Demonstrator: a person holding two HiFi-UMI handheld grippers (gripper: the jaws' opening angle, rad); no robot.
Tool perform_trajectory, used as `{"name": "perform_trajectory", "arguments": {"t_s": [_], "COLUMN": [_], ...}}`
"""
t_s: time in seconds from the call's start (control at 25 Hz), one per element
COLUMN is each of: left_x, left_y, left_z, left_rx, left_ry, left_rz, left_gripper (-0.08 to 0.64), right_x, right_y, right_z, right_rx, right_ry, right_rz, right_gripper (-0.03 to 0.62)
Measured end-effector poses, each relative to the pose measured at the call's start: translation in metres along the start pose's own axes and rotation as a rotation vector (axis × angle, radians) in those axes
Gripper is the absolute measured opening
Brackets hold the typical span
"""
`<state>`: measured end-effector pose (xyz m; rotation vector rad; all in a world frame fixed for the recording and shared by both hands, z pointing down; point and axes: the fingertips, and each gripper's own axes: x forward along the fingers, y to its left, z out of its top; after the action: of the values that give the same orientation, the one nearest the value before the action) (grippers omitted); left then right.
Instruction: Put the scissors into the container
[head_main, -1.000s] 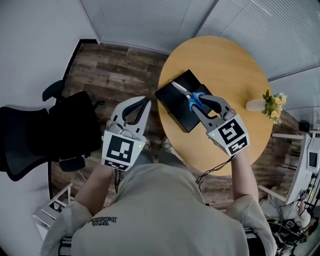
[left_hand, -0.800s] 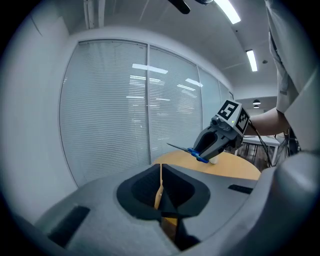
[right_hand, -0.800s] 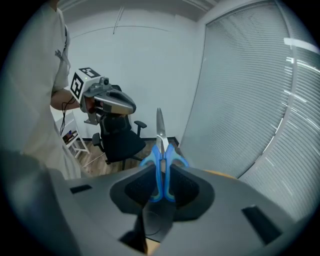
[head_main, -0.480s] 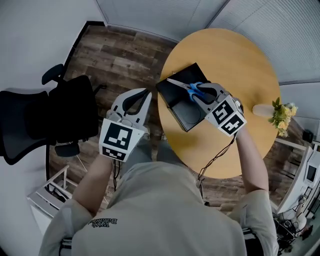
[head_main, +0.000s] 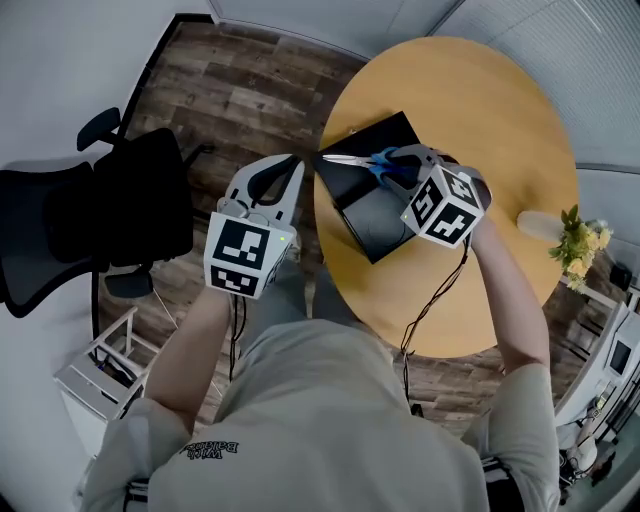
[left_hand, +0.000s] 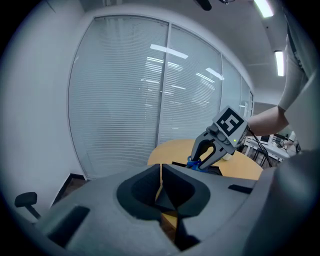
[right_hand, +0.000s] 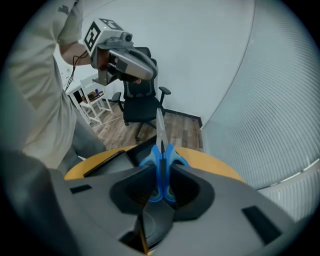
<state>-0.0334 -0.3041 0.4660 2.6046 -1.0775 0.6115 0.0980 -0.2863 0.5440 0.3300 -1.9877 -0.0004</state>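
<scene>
Scissors (head_main: 372, 162) with blue handles and silver blades hang over the black open container (head_main: 378, 222) on the round wooden table (head_main: 490, 110). My right gripper (head_main: 400, 166) is shut on the blue handles, and the blades point left, past the container's left corner. In the right gripper view the scissors (right_hand: 161, 150) stand on edge between the jaws, blade tip away from me. My left gripper (head_main: 287, 170) is off the table's left edge, over the floor. Its jaws meet with nothing between them (left_hand: 160, 172).
A black office chair (head_main: 90, 220) stands on the wooden floor at the left. A white vase of flowers (head_main: 562, 236) sits at the table's right edge. A white rack (head_main: 100, 375) is at the lower left. Blinds cover the glass walls behind the table.
My right gripper has turned and moved left over the container, swinging the scissors' blades from up-left to straight left. The left gripper has risen slightly toward the table edge.
</scene>
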Motion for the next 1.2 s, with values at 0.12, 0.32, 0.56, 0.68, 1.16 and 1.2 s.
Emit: {"name": "perform_trajectory", "arguments": {"t_s": [0.12,0.32,0.56,0.68,1.16,1.2], "left_x": [0.013,0.030,0.045,0.050,0.071,0.070], "left_y": [0.001,0.004,0.007,0.009,0.014,0.015], "left_z": [-0.014,-0.037,-0.060,-0.067,-0.098,-0.101], "left_rx": [-0.016,-0.042,-0.072,-0.083,-0.105,-0.107], "left_ry": [0.027,0.081,0.121,0.131,0.180,0.184], "left_rz": [-0.005,-0.011,-0.013,-0.015,-0.027,-0.027], "left_gripper": [0.029,0.029,0.029,0.029,0.029,0.029], "right_x": [0.016,0.039,0.069,0.081,0.124,0.127], "right_y": [0.000,0.004,0.005,0.003,0.010,0.011], "right_z": [-0.010,-0.016,-0.031,-0.035,-0.052,-0.053], "right_rx": [-0.075,-0.128,-0.179,-0.132,-0.150,-0.151], "right_ry": [0.054,0.081,0.146,0.152,0.231,0.238], "right_rz": [0.030,0.095,0.137,0.172,0.278,0.280], "right_gripper": [0.097,0.097,0.097,0.097,0.097,0.097]}}
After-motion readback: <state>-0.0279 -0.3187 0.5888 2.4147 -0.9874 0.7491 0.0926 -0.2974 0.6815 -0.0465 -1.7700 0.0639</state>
